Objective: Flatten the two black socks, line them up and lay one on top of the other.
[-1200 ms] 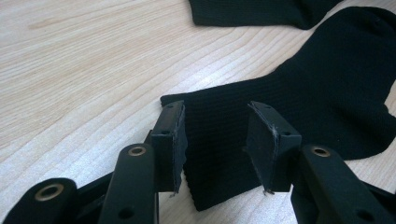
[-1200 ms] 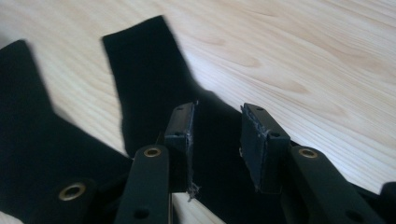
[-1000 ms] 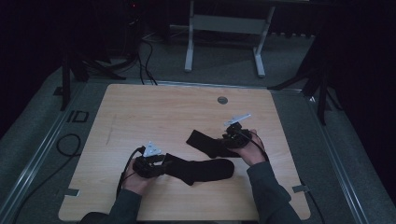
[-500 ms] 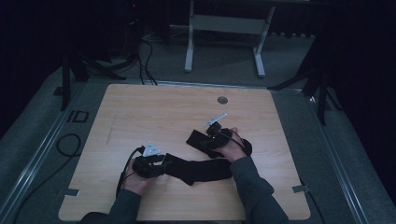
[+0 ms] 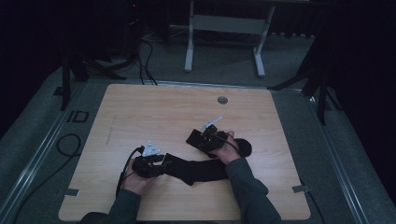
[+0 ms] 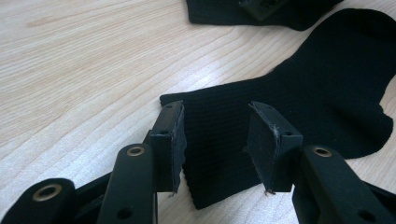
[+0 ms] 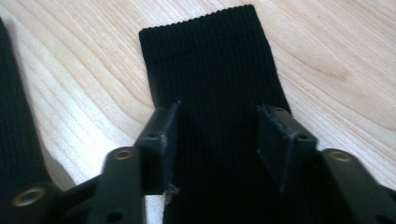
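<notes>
Two black socks lie on the wooden table (image 5: 140, 112). The near sock (image 5: 201, 170) lies flat with its cuff at the left. My left gripper (image 5: 162, 161) rests over that cuff, and in the left gripper view it (image 6: 215, 140) stands open astride the near sock (image 6: 303, 93). The far sock (image 5: 243, 147) lies mostly under the right hand. My right gripper (image 5: 196, 138) sits low over its cuff end. Its jaws have just been closing, and in the right gripper view they (image 7: 217, 135) still stand apart with the flat ribbed far sock (image 7: 210, 60) between them.
A round grommet (image 5: 222, 100) sits near the table's far edge. Cables (image 5: 65, 144) trail off the left side. A metal stand (image 5: 224, 28) is on the floor beyond the table. The near sock's edge (image 7: 14, 140) runs along the left of the right gripper view.
The right hand has moved left and down along the far sock to its cuff end. The left hand and the near sock have stayed put.
</notes>
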